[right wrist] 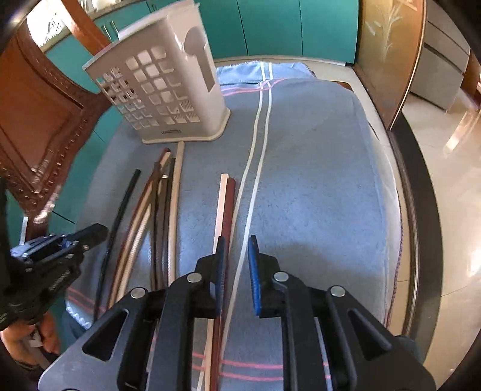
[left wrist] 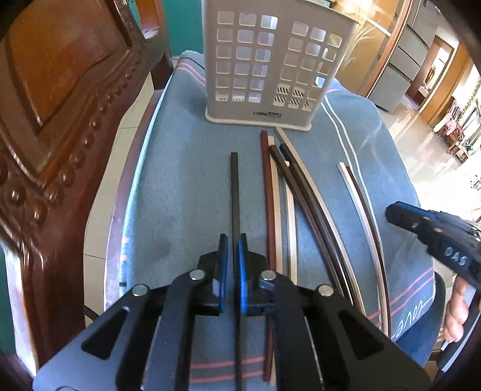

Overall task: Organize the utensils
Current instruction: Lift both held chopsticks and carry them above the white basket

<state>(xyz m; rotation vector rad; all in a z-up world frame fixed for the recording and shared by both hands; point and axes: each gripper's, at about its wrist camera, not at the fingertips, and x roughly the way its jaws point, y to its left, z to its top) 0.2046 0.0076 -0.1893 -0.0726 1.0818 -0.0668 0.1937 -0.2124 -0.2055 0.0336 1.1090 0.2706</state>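
Note:
A grey perforated utensil holder stands upright at the far end of a blue towel; it also shows in the right wrist view. Several chopsticks lie lengthwise in front of it. My left gripper is nearly closed around a single black chopstick that lies on the towel. A bundle of brown, cream and dark chopsticks lies just right of it. My right gripper is open above the towel, just right of a cream and red-brown pair. That pair also shows in the left wrist view.
The blue towel with white and pink stripes covers a small table. A carved wooden chair stands close on the left. Teal cabinets are behind. Shiny floor lies off the right edge.

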